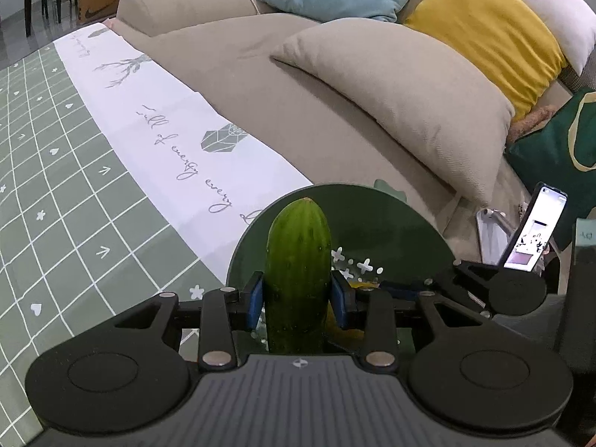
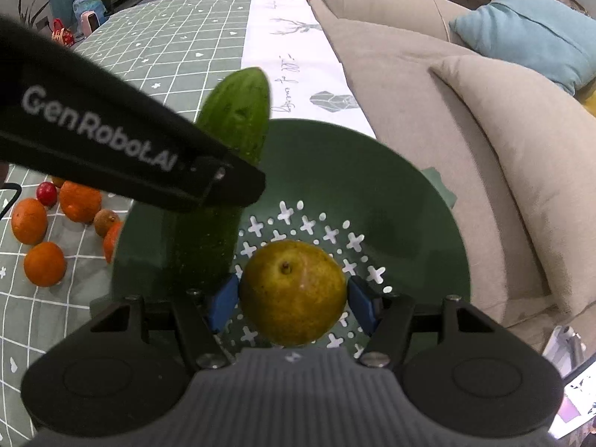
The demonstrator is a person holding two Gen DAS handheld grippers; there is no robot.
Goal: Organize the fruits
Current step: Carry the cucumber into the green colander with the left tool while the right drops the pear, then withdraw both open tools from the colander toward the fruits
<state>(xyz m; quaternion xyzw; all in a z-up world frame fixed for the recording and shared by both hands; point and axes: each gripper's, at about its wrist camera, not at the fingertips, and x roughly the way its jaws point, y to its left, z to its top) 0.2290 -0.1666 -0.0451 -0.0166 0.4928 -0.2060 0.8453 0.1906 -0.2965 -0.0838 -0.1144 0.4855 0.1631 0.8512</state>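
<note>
My left gripper [image 1: 298,300] is shut on a green cucumber [image 1: 299,260] and holds it over the dark green perforated colander [image 1: 395,231]. In the right wrist view the cucumber [image 2: 208,238] stands tilted over the colander's [image 2: 372,178] left side, with the left gripper's black body [image 2: 111,141] across it. My right gripper [image 2: 292,307] is shut on a yellow-green pear [image 2: 293,294] and holds it over the colander's holed bottom. The pear shows only as a yellow sliver in the left wrist view [image 1: 354,329].
Several oranges [image 2: 80,201], a brown kiwi [image 2: 105,221] and a small red fruit [image 2: 47,193] lie on the green checked tablecloth [image 2: 167,48] left of the colander. A beige sofa [image 1: 283,85] with cushions runs along the table's right. A phone on a stand [image 1: 529,231] is at right.
</note>
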